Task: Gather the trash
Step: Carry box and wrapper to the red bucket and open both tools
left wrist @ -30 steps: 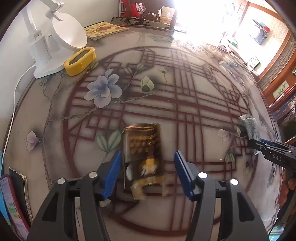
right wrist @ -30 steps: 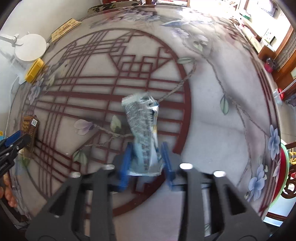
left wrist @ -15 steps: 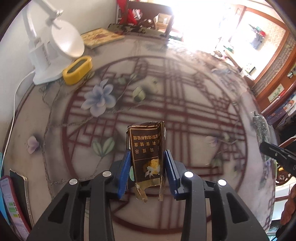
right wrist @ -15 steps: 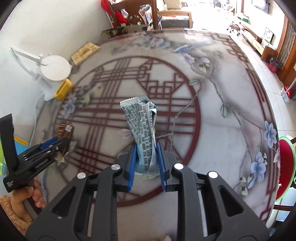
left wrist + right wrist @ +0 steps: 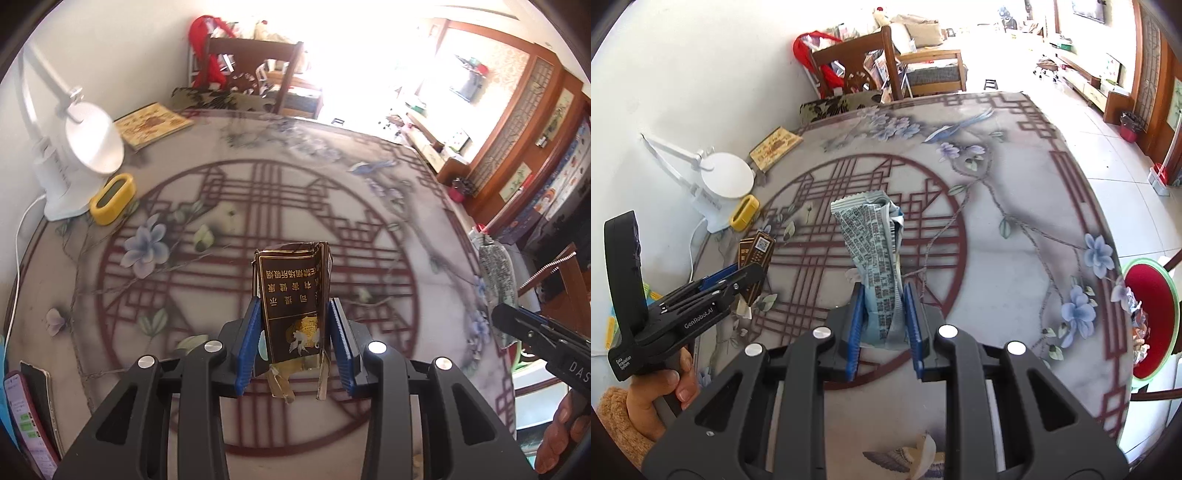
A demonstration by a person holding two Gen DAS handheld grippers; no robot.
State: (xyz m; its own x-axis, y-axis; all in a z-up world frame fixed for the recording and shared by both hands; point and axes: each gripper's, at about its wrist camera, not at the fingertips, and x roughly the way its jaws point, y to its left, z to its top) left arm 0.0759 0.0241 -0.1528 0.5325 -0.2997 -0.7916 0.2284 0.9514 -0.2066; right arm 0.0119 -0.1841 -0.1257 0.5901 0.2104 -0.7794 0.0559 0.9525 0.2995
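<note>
In the left wrist view my left gripper is shut on a dark brown and gold cigarette pack, torn open at its lower end and held upright above the patterned table. My right gripper is shut on a crumpled grey-blue printed wrapper, also lifted off the table. The right wrist view shows the left gripper at the left with the pack in it. At the right edge of the left wrist view the right gripper's tip carries the wrapper.
A white desk lamp, a yellow case and a book sit at the table's far left. Phones lie at the near left edge. A round bin with a red liner holding scraps stands right of the table. A chair stands behind.
The left jaws closed on the cigarette pack, the right jaws tightened on the wrapper, and both grippers rose off the table with their items; the views now take in more of the room.
</note>
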